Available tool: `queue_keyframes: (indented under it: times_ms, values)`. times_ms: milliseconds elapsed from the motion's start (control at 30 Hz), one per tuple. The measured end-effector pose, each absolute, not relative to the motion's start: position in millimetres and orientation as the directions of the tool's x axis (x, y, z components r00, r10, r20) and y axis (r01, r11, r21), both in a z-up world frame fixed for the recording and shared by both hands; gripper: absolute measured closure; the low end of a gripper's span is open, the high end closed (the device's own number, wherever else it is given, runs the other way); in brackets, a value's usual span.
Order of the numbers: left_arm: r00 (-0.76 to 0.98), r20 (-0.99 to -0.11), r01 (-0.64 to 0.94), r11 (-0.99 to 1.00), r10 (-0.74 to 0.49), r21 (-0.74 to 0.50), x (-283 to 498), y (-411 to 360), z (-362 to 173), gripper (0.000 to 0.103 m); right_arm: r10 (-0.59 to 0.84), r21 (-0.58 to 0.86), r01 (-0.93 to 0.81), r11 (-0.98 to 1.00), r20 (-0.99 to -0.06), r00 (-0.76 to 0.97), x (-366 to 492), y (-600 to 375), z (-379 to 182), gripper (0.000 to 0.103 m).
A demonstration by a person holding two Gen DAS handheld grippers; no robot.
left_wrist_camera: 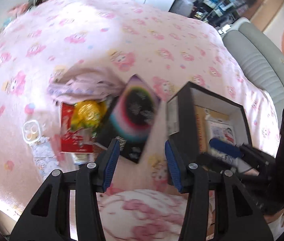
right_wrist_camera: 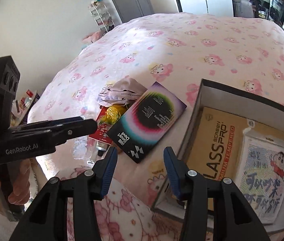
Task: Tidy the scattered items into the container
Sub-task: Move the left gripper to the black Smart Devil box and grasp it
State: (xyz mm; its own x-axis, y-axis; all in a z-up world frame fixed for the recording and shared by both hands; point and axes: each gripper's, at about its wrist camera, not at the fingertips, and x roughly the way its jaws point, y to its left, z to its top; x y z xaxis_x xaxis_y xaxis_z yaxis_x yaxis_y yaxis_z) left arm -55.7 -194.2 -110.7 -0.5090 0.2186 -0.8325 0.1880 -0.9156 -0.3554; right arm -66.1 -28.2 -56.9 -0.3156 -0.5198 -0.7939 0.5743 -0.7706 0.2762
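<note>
On the pink bedspread (right_wrist_camera: 182, 40), the colourful packet (right_wrist_camera: 148, 120) lies just ahead of both spread, empty grippers, left (left_wrist_camera: 140, 160) and right (right_wrist_camera: 139, 166), beside the open box (right_wrist_camera: 198, 108).

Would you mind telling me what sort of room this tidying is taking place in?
Most likely a bedroom at home. The items lie on a bed covered with a pink cartoon-print bedsheet, a grey padded headboard runs along one side, and a small wire storage rack stands against the wall.
</note>
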Motion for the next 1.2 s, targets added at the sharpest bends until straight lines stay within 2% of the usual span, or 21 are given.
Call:
queue_keyframes:
  times_ms: [67, 167, 267, 367, 467, 500, 567, 600, 633, 700, 833, 1033, 1200]
  values:
    - [-0.474, -0.838, 0.18, -0.902, 0.27, -0.392, -63, -213, -137, 0.055, -0.479, 0.248, 0.561, -0.79, -0.82, -0.312, -79, -47, -66, 0.059]
    - [-0.388, -0.87, 0.235, -0.88, 0.304, -0.413, -74, -244, -178, 0.056, -0.48, 0.286, 0.554, -0.782, -0.844, -0.241, -90, -68, -84, 0.059]
    - [-0.394, -0.841, 0.245, -0.839, 0.371, -0.485, -80, -259, -197, 0.057, -0.481, 0.293, 0.562, -0.773, -0.849, -0.219, -93, -88, -99, 0.059]
    - [-0.406, -0.809, 0.243, -0.803, 0.426, -0.545, -90, -263, -211, 0.056, -0.413, 0.239, 0.539, -0.808, -0.882, -0.227, -106, -105, -112, 0.059]
    - [-0.386, -0.791, 0.234, -0.779, 0.475, -0.582, -102, -263, -226, 0.046, -0.381, 0.222, 0.519, -0.825, -0.898, -0.221, -114, -110, -121, 0.059]
    - [-0.375, -0.782, 0.22, -0.771, 0.498, -0.597, -108, -261, -231, 0.039, -0.373, 0.219, 0.518, -0.827, -0.903, -0.214, -115, -111, -125, 0.059]
    - [-0.351, -0.771, 0.2, -0.762, 0.532, -0.617, -118, -258, -239, 0.039, -0.361, 0.215, 0.519, -0.828, -0.911, -0.2, -115, -111, -131, 0.059]
    - [-0.331, -0.781, 0.199, -0.769, 0.53, -0.607, -123, -256, -242, 0.047, -0.351, 0.208, 0.518, -0.829, -0.916, -0.194, -115, -111, -134, 0.059]
    - [-0.321, -0.792, 0.193, -0.782, 0.52, -0.592, -126, -254, -243, 0.06, -0.349, 0.205, 0.524, -0.827, -0.917, -0.191, -114, -110, -134, 0.059]
    - [-0.326, -0.788, 0.187, -0.782, 0.522, -0.595, -127, -251, -244, 0.062, -0.348, 0.195, 0.541, -0.818, -0.917, -0.194, -112, -110, -133, 0.059]
    - [-0.366, -0.708, 0.181, -0.7, 0.604, -0.69, -115, -261, -244, 0.074, -0.336, 0.178, 0.552, -0.815, -0.92, -0.2, -109, -111, -133, 0.058]
    - [-0.458, -0.655, 0.225, -0.635, 0.601, -0.739, -74, -289, -231, 0.079, -0.385, 0.264, 0.513, -0.817, -0.912, -0.144, -110, -111, -136, 0.059]
    - [-0.573, -0.666, 0.254, -0.669, 0.477, -0.698, -19, -320, -197, 0.078, -0.406, 0.269, 0.568, -0.778, -0.905, -0.128, -98, -123, -128, 0.056]
